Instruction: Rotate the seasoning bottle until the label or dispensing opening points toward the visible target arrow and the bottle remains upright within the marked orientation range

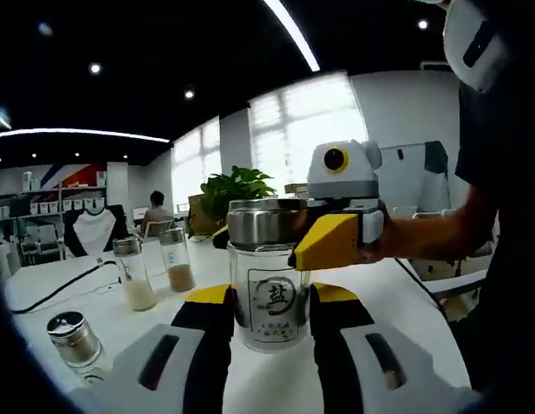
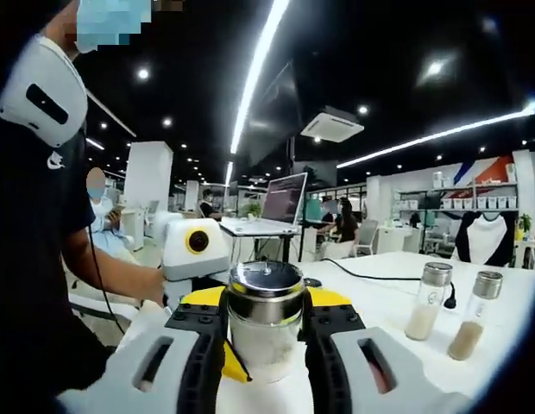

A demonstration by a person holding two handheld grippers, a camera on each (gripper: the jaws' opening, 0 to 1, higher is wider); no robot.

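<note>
Left tool (image 1: 272, 323) clasped the glass body of the seasoning bottle (image 1: 269, 293) while the right tool (image 2: 266, 345) gripped just under its steel lid (image 2: 266, 291). Glass looked rigid, smooth, probably slippery and breakable. Bottle stood upright on the white worktop (image 1: 397, 302), long axis vertical, label (image 1: 276, 300) facing the left tool.

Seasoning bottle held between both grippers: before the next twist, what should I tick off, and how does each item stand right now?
1. Seasoning bottle upright on the table: ok.
2. Left gripper jaws flank the glass body: ok.
3. Right gripper jaws at the steel lid and upper body: ok.
4. Label faces the left gripper view: ok; aligned to the target arrow: cannot tell, no arrow seen.
5. Two spare shakers stand apart from the bottle: ok.
6. Lying shaker close beside the left gripper: not ok.
</note>
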